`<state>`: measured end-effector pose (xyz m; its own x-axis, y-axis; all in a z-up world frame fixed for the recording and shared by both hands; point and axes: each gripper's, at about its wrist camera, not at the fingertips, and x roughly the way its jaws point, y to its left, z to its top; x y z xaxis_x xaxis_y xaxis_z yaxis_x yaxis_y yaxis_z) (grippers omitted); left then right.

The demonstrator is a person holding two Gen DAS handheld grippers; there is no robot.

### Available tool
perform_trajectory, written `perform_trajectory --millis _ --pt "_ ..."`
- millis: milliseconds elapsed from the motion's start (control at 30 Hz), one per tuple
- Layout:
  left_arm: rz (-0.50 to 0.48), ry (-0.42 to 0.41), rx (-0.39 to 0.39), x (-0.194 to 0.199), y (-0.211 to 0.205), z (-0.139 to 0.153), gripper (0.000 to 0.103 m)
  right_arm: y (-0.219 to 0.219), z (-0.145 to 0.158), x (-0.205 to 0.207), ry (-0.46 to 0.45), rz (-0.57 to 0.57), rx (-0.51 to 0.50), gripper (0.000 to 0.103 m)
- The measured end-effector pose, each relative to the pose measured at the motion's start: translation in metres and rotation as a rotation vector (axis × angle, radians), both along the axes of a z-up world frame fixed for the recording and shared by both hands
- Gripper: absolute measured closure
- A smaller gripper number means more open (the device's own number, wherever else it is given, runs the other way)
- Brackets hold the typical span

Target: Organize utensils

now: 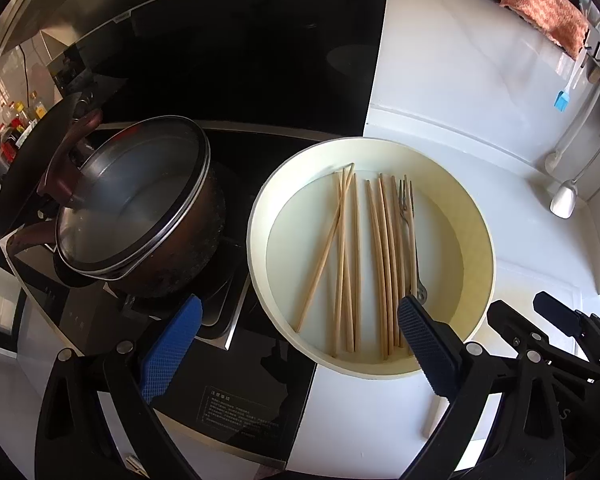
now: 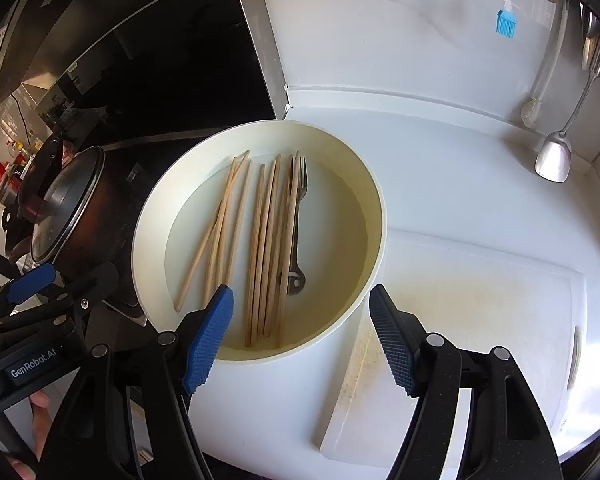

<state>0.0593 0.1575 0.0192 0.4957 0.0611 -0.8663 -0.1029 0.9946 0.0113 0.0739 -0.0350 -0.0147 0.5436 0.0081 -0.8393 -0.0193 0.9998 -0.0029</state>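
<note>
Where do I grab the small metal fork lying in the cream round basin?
Probably the small metal fork at its mid-handle, from above, jaws across it. It lies flat against the wooden chopsticks, so enter from its free right side, toward the cream round basin's wall.

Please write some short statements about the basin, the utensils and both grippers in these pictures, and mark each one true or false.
1. The chopsticks lie in the basin. True.
2. A fork lies beside the chopsticks. True.
3. The right gripper is shut on a chopstick. False: its jaws are open and empty.
4. The pot has no lid. False: a glass lid covers it.
5. The left gripper is open. True.
6. The blue brush lies in the basin. False: it hangs on the wall.
</note>
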Motion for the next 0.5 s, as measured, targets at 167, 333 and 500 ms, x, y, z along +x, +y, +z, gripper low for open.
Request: perform_trajectory --millis 167,333,500 --pt "-0.001 -0.002 0.0 -0.001 -0.001 0.001 0.006 0.001 0.002 -0.002 -0.003 0.004 -0.004 0.036" --pt "0.01 -0.003 -0.004 -0.007 -0.003 0.003 0.006 0.001 0.002 -0.006 -0.003 0.0 -0.003 0.036" --pt "0.017 0.005 -0.005 -0.011 -0.003 0.003 0.006 0.001 0.003 -0.009 -0.003 0.005 -0.004 0.036"
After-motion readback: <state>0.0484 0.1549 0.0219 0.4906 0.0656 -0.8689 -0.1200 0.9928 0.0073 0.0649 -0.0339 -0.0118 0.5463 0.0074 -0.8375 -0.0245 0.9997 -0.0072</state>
